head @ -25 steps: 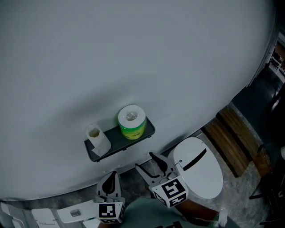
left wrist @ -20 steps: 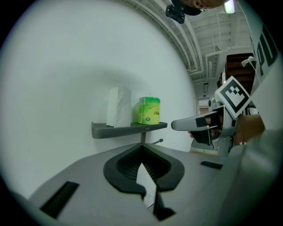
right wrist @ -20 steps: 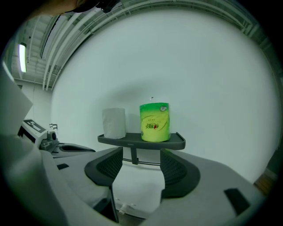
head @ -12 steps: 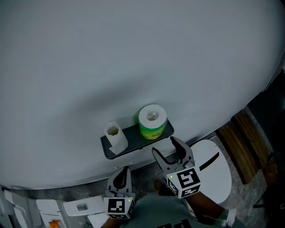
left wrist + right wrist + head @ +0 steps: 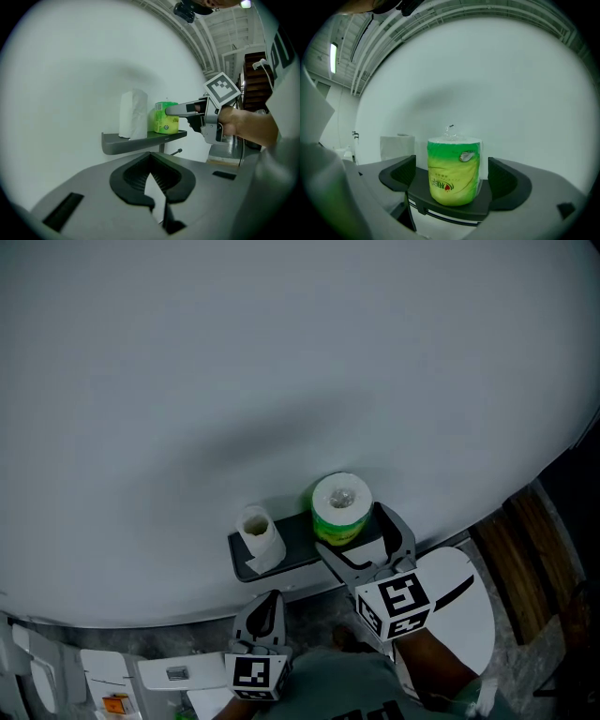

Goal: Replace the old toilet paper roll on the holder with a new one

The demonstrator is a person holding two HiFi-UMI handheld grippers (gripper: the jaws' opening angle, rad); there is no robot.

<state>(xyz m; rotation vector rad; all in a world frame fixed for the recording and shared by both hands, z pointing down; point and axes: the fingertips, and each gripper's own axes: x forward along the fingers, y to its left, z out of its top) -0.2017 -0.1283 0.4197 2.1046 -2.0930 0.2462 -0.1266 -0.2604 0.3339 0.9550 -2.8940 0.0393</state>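
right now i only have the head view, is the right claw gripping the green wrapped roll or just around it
Observer: Just around it. In the right gripper view the right claw has just been opening; the green wrapped roll stands between its jaws, a gap each side.
Operator: left claw carrying anything
Observer: No. The left gripper view shows the left claw shut and empty, short of the shelf.

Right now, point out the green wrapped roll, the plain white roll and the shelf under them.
green wrapped roll (image 5: 453,171): right gripper view, front of its wrapper.
plain white roll (image 5: 133,114): left gripper view, its side.
shelf (image 5: 133,143): left gripper view, its front edge.
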